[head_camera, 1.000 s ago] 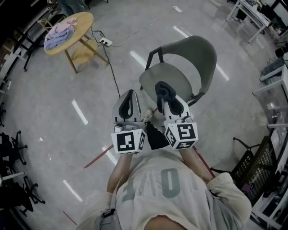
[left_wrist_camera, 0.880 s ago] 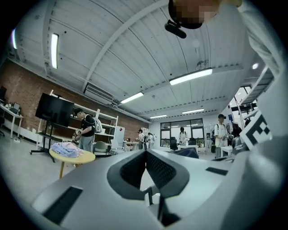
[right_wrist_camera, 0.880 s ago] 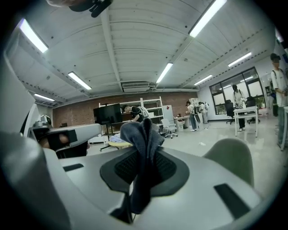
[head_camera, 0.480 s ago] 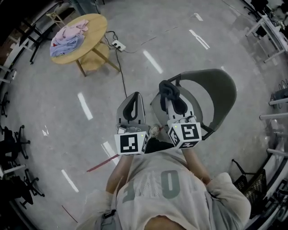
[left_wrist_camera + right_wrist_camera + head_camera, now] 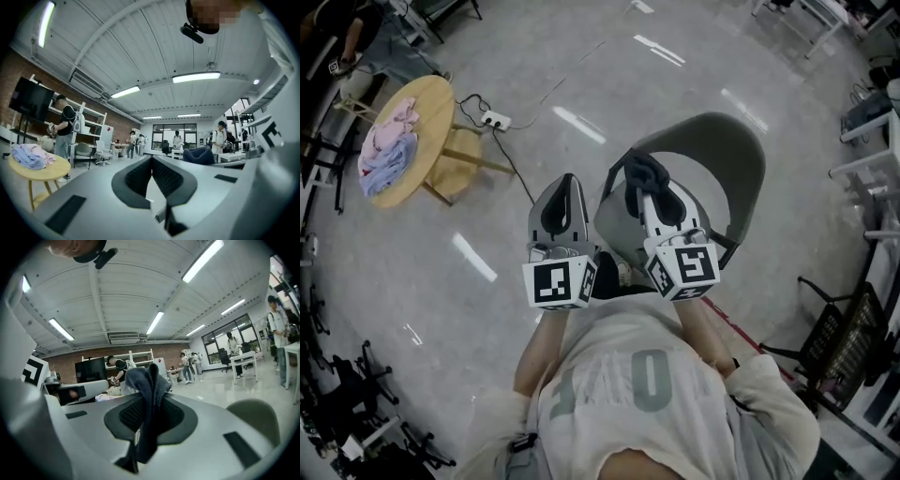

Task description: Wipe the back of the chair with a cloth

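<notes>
A grey-green chair (image 5: pixel 717 155) with a curved back stands on the floor in front of me. My right gripper (image 5: pixel 643 187) is above its seat, shut on a dark blue cloth (image 5: pixel 645 171). The cloth (image 5: pixel 149 394) sticks up bunched from between the jaws of the right gripper (image 5: pixel 145 404), and the chair back (image 5: pixel 253 420) shows low at the right. My left gripper (image 5: pixel 564 187) is held beside it, left of the chair, its jaws meeting with nothing between them. In the left gripper view the left gripper (image 5: pixel 151 161) is shut and the cloth (image 5: pixel 199 154) shows to the right.
A round wooden table (image 5: pixel 431 98) with pink and blue clothes (image 5: pixel 384 150) stands far left. A power strip (image 5: pixel 495 119) and its cable lie on the floor. A black wire basket (image 5: pixel 848 347) and desks are at the right, office chairs (image 5: pixel 347 412) lower left. People stand farther off.
The head view has swung, so the table now shows farther left. Both grippers stay side by side, the right one still holding the cloth, now nearer the chair back's left end.
</notes>
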Available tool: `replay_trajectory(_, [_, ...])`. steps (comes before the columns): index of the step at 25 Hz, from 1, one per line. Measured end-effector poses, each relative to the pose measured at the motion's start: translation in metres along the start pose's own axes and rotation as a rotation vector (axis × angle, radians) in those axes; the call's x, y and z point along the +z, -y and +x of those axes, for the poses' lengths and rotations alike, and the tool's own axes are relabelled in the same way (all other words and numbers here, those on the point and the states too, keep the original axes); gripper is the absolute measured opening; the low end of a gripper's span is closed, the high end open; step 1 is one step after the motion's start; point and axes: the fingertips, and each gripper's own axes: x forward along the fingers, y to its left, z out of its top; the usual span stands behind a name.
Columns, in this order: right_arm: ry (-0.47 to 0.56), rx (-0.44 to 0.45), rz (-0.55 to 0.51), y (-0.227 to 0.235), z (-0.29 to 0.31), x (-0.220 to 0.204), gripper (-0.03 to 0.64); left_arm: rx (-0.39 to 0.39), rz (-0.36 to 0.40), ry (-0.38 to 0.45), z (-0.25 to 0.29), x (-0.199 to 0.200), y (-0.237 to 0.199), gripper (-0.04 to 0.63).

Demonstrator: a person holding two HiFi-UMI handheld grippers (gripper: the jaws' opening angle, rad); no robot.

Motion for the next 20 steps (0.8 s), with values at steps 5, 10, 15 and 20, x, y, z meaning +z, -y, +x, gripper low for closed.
replay_trajectory(5, [0.036, -0.091, -0.013, 0.016, 0.022, 0.021, 0.060, -0.105, 0.016, 0.010, 0.053, 0.008, 0.002, 0.015])
replay_trajectory(10, [0.034, -0.191, -0.054, 0.025, 0.018, 0.031, 0.060, -0.236, -0.009, 0.028, 0.085, 0.019, 0.027, 0.015])
replay_trajectory(15, [0.075, -0.257, -0.046, 0.040, 0.016, 0.041, 0.060, -0.342, 0.031, 0.053, 0.105, 0.028, 0.055, 0.015])
replay_trajectory(20, [0.085, -0.291, -0.004, 0.064, 0.015, 0.046, 0.060, -0.426, 0.031, 0.030, 0.115, 0.025, 0.086, 0.015])
